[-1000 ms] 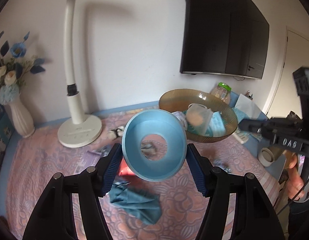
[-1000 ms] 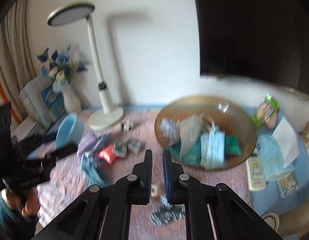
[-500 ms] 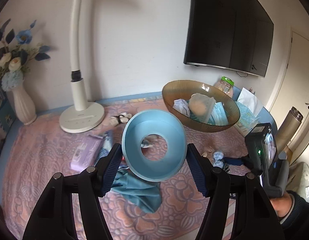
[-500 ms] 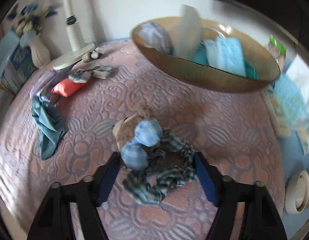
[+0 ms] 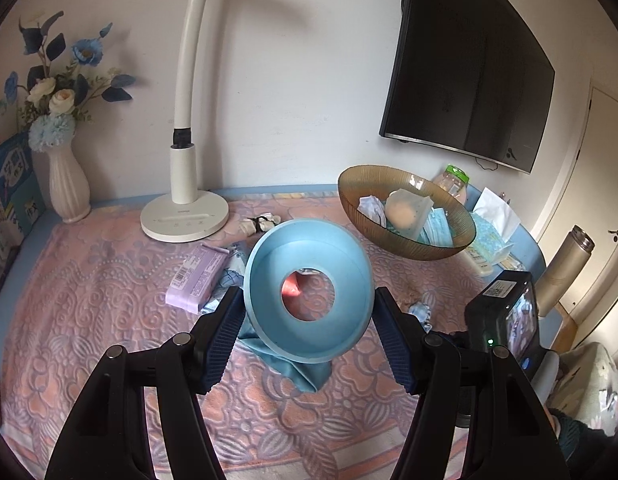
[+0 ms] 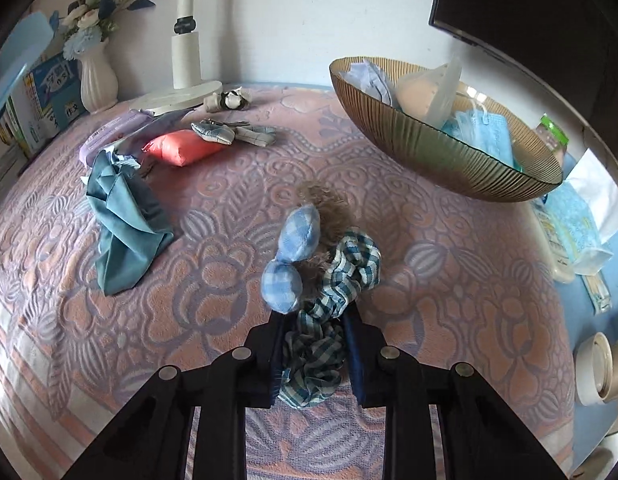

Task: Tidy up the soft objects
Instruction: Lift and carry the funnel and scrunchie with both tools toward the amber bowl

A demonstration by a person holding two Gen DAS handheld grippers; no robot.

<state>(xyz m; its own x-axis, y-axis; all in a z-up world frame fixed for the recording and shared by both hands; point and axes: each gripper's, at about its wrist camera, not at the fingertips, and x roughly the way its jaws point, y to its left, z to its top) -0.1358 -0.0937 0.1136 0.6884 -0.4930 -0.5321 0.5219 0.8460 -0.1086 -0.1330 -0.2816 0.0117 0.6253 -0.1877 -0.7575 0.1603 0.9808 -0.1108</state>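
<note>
Checked blue-and-white cloth of a soft toy [image 6: 321, 320], with two padded gingham feet and brown fur, is pinched by the right gripper [image 6: 315, 354] on the blanket [image 6: 449, 272], at seven o'clock from the amber bowl [image 6: 441, 148]. A tilted blue bowl [image 5: 309, 288] is clamped by the left gripper [image 5: 309, 340].

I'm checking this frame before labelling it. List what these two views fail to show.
- Left wrist view: the blue funnel in the left claw covers most of the red pouch and teal cloth.
- Right wrist view: the amber bowl wall hides its lower contents.
- Right wrist view: the right claw hides part of the checked plush toy.
- Left wrist view: the lamp head is cut off.
</note>
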